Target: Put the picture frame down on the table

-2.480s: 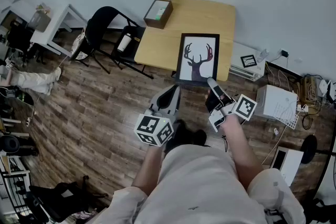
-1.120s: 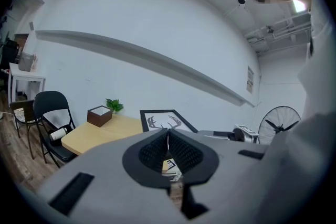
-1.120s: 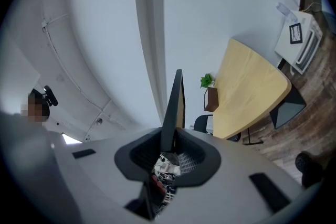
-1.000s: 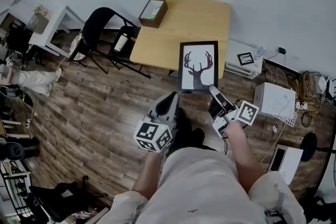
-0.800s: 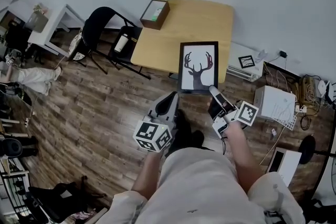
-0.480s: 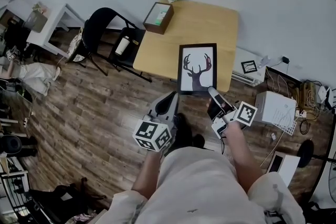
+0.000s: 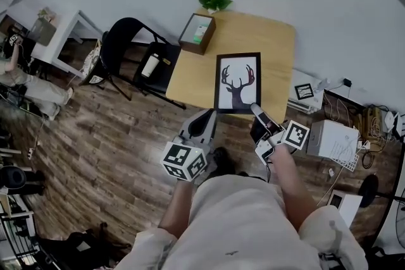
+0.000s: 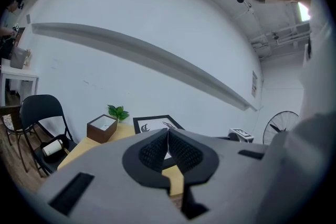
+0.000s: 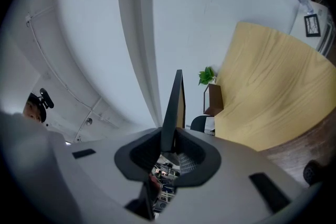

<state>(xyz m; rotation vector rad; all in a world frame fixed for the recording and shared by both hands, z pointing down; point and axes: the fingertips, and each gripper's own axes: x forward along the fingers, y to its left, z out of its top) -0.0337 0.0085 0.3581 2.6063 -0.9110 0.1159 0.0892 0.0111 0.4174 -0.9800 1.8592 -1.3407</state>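
Right tool (image 7: 255, 109): jaws clamped on the near edge of the black rectangular picture frame with a deer-head print (image 7: 238, 82). The frame extends straight ahead of the tool and appears edge-on in the right gripper view; an edge grip probably leaves its back free to meet a surface. Left tool (image 7: 204, 117): jaws pressed together on nothing, beside the right tool and clear of the frame. Ahead of both, the light wooden table (image 7: 272, 35) lies beneath the frame; whether they touch cannot be judged. A brown open box (image 7: 197, 33) sits ahead-left, apart from the likely landing area.
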